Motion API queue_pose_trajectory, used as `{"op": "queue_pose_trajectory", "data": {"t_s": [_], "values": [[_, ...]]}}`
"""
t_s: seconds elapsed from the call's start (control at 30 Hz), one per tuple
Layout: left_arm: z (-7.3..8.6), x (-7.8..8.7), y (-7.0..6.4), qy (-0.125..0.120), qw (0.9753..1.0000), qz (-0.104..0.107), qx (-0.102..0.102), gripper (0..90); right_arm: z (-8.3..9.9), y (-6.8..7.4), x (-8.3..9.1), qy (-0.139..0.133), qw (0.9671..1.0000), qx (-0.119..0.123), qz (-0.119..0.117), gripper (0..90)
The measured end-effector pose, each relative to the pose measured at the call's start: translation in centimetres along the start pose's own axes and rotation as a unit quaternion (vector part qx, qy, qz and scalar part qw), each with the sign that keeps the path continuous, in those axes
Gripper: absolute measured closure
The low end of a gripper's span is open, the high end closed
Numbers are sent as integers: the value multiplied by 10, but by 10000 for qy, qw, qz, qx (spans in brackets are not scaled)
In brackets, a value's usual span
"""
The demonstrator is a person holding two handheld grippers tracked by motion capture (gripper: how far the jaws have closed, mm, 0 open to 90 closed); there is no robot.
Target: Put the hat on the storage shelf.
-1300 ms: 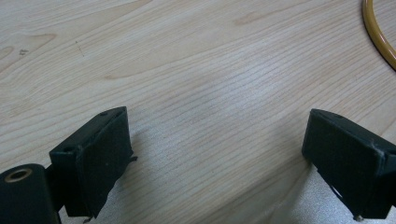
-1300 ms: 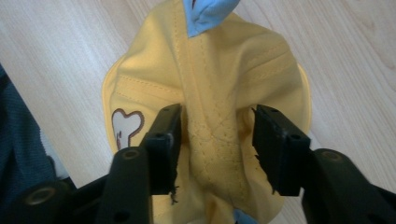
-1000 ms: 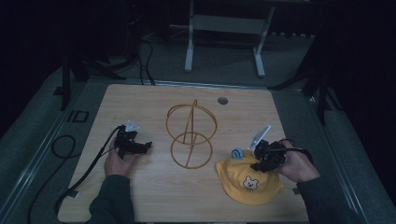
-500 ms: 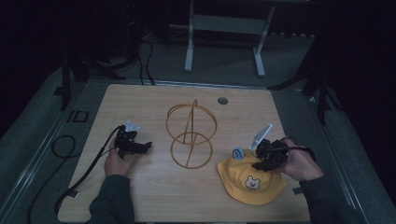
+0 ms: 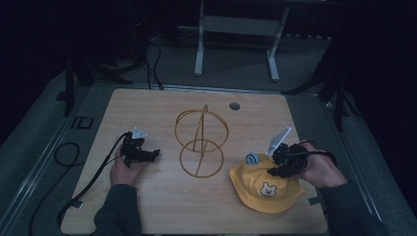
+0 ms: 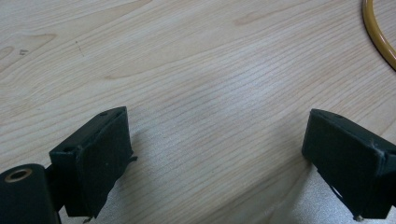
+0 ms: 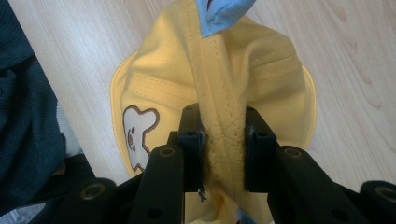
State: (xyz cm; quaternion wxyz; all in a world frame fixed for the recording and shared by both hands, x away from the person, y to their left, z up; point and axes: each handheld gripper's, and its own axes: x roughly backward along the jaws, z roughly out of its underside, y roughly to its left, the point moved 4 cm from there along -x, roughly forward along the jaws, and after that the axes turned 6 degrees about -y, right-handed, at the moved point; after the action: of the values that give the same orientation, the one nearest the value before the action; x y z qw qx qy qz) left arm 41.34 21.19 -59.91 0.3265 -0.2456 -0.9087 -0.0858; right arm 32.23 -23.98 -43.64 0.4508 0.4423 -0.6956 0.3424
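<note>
Yellow cloth is bunched between the jaws of the right gripper (image 7: 223,154), which are closed tight on a stitched fold at the crown of the yellow hat (image 7: 159,93). In the high view the hat (image 5: 255,189) lies at the lower right of the wooden table (image 5: 147,206), its bear patch (image 5: 267,189) facing up and a blue tab (image 5: 253,158) at its upper left edge. Compared with a second ago, the hat has crept slightly up and to the right, and the right gripper (image 5: 278,166) has closed in over its crown; the pinch now looks secure, so the hat is probably ready to be lifted. The gold wire stand (image 5: 200,142), two rings on a post at mid-frame, is the likely place to carry it, left of the hat and apart from it. The left gripper (image 5: 142,153) has not shifted: it rests at middle left, jaws spread wide over bare wood, holding nothing, with only an arc of the stand's base ring (image 6: 378,35) at the upper right of its view.
</note>
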Motion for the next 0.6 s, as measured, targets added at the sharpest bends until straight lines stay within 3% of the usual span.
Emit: {"op": "queue_pose_trajectory", "data": {"t_s": [0.6], "values": [[0,0,0,5,10000,0,-1,80,-10,-3,30,-241,9997,85,64,735]]}}
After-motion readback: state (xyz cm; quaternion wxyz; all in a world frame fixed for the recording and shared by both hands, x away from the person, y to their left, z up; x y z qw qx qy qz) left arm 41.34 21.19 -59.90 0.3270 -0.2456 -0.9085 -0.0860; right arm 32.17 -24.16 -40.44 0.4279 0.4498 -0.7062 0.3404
